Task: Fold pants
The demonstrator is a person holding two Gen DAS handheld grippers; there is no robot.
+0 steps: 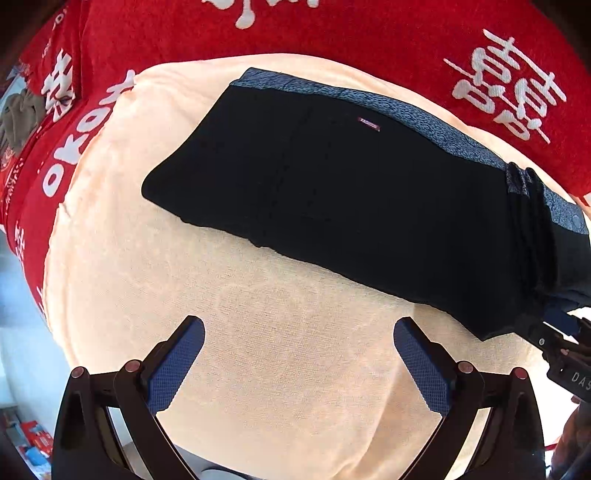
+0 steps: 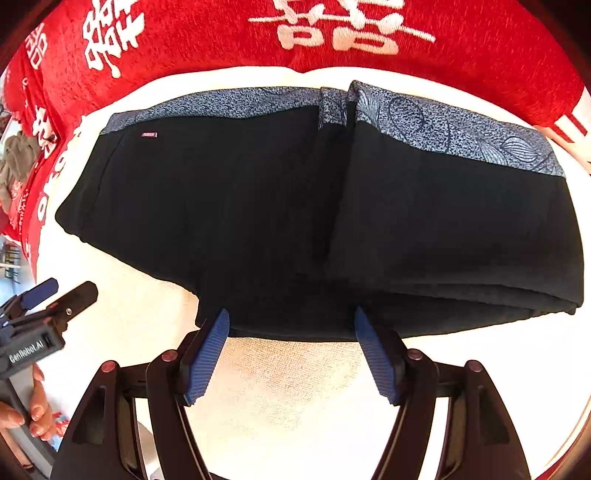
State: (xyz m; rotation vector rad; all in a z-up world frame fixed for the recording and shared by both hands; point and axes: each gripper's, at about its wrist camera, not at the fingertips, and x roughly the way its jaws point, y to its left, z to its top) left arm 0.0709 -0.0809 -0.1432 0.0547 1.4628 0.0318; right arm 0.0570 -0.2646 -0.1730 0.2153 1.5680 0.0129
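Note:
Black pants point(image 1: 332, 192) with a blue patterned side band lie folded flat on a cream towel point(image 1: 280, 362). They also show in the right wrist view point(image 2: 295, 221), folded over on themselves with a fold edge down the middle. My left gripper point(image 1: 299, 332) is open and empty over the bare towel, short of the pants' near edge. My right gripper point(image 2: 291, 323) is open, its fingertips at the pants' near edge, holding nothing. The left gripper also shows at the left edge of the right wrist view point(image 2: 55, 291).
A red blanket point(image 1: 332, 33) with white characters lies under and behind the towel. A grey-brown cloth point(image 1: 18, 114) lies at the far left. The towel point(image 2: 288, 398) has bare room in front of the pants.

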